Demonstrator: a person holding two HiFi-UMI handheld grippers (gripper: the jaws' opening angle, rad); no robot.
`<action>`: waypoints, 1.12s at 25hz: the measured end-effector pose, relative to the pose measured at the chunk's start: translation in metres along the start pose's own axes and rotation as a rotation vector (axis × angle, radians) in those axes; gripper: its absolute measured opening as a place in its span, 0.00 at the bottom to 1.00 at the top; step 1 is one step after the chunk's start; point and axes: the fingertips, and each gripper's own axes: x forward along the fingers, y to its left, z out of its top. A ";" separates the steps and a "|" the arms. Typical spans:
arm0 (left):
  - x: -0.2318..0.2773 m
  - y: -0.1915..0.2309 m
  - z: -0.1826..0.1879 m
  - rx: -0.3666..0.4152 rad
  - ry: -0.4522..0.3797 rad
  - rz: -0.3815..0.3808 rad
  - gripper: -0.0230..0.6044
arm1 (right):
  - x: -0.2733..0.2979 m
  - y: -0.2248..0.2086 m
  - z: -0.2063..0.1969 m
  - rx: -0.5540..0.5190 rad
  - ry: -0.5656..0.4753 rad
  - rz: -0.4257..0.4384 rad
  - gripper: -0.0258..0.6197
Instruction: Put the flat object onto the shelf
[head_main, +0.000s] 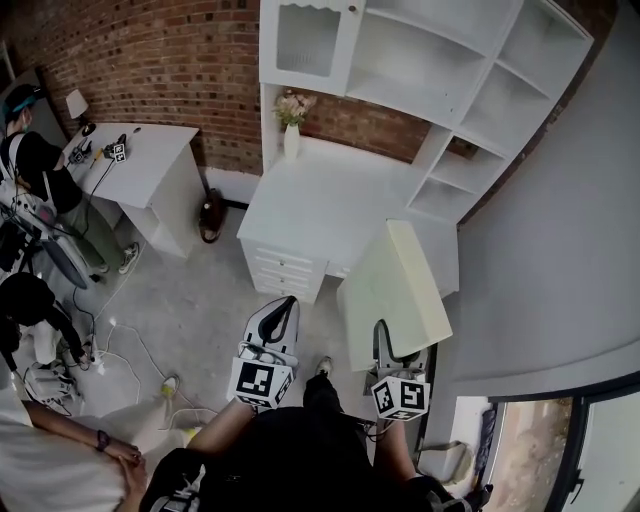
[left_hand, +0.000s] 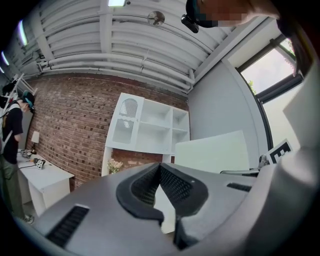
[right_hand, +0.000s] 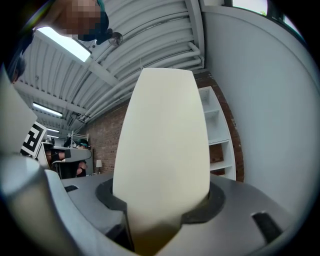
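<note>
Head view, looking steeply down. The flat object, a pale cream board (head_main: 395, 290), stands at about 4 o'clock from the picture's centre. It is tilted, with its near end low and its far end raised toward the white desk (head_main: 330, 200). Whether that far end touches the desk cannot be told from this angle.

The right gripper (head_main: 385, 338), at 5 o'clock, pinches the board's near edge. In the right gripper view the board (right_hand: 162, 150) fills the gap between the two jaws, and both pads press on it.

The left gripper (head_main: 290, 302), at 6 o'clock, lies just beside the right one and carries nothing. In the left gripper view its jaws (left_hand: 160, 166) appear pressed together at the tips, with only the desk showing through the gap behind them.

The white shelf unit (head_main: 450, 60) rises at 1 o'clock, and its open compartments are bare. A vase of flowers (head_main: 291, 125) stands at the desk's 11 o'clock corner, against the brick wall (head_main: 150, 60). A second white table (head_main: 140, 160) sits at 10 o'clock, with a person (head_main: 35, 160) beside it at 9 o'clock.
</note>
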 end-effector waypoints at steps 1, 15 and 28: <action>0.013 0.000 0.002 0.003 -0.004 0.006 0.05 | 0.011 -0.008 0.002 0.001 -0.001 0.008 0.47; 0.171 -0.018 0.007 0.005 -0.037 0.102 0.05 | 0.130 -0.112 0.038 -0.104 -0.068 0.137 0.47; 0.246 -0.001 0.014 0.020 -0.062 0.137 0.05 | 0.207 -0.159 0.068 -0.123 -0.132 0.139 0.47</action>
